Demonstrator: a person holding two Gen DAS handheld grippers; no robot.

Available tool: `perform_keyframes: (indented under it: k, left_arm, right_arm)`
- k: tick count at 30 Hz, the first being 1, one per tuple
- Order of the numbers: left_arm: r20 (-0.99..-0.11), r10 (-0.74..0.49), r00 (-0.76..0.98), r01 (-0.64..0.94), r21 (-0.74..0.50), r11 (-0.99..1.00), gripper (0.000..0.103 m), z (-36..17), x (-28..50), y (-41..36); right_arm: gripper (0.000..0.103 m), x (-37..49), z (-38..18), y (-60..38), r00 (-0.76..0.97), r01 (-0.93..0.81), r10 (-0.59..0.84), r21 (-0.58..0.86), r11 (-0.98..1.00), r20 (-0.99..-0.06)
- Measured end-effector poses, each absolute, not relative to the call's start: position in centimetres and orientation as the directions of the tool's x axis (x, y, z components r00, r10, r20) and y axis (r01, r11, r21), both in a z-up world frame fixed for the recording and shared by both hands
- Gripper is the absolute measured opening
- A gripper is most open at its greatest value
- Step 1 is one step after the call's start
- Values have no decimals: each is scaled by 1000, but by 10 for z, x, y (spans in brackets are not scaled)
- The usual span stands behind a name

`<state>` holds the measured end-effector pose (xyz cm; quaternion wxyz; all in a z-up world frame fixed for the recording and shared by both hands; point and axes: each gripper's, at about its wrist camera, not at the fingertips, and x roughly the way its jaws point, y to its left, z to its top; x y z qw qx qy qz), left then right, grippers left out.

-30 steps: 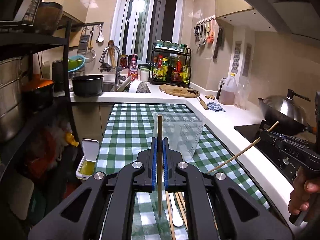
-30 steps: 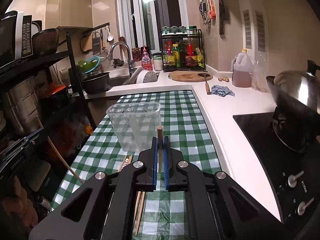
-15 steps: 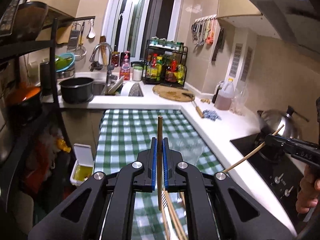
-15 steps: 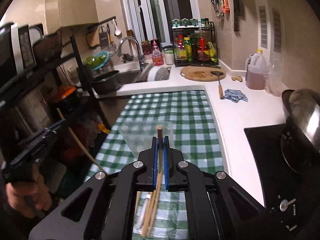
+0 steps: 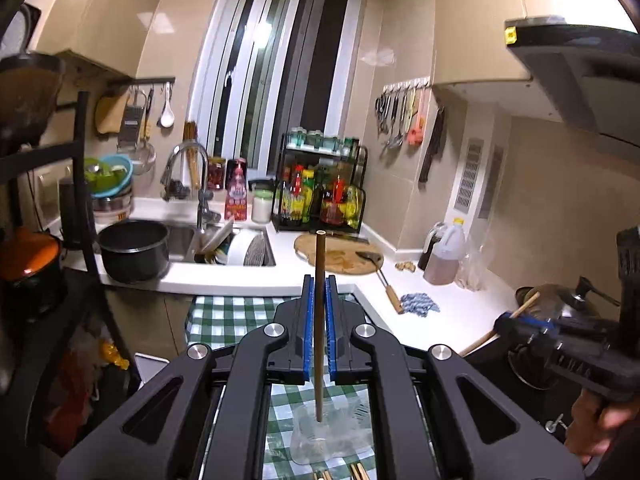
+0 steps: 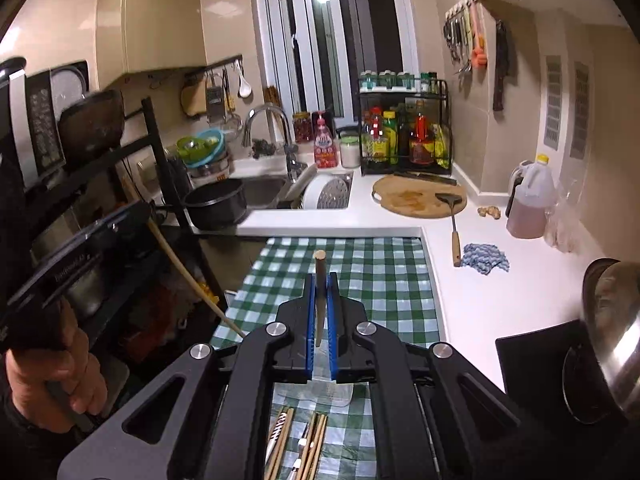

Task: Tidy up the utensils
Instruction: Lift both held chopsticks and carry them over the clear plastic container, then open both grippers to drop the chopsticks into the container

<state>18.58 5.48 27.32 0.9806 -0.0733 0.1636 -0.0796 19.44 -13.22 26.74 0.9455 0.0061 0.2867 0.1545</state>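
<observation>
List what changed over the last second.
Both hand-held grippers rose: the left hand-held gripper and right hand-held gripper each carried a chopstick upward, leaving the clear plastic cup beneath. Both grips stayed shut; the cup and loose chopsticks stayed put.

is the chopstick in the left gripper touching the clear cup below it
Cannot tell. In the left wrist view the chopstick tip overlaps the clear cup on the checkered cloth, but neither view shows contact or a gap plainly.

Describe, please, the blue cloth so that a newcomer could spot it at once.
Start at the round wooden cutting board on the white counter beside the bottle rack. A spatula lies from the board toward you; the blue cloth sits crumpled right of its wooden handle, the only fabric there.
</observation>
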Motion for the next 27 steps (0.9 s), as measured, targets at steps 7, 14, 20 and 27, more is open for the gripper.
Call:
perform_keyframes:
  k: [7, 14, 20, 27]
  left_arm:
    - [-437, -227, 870, 152, -201, 968, 5, 201, 232, 48]
    - [-508, -251, 824, 153, -227, 962, 5, 155, 245, 48]
    - [-513, -245, 823, 148, -222, 964, 14, 154, 242, 49]
    - [-425, -195, 884, 107, -222, 969, 24, 191, 200, 66]
  right_arm:
    - [6, 227, 208, -125, 729, -280, 283, 106, 954, -624]
    - [6, 241, 169, -126, 666, -269, 288, 138, 953, -688]
    - [39, 241, 162, -133, 663, -228, 263, 146, 963, -701]
    - [46, 211, 184, -148, 737, -183, 191, 80, 980, -648]
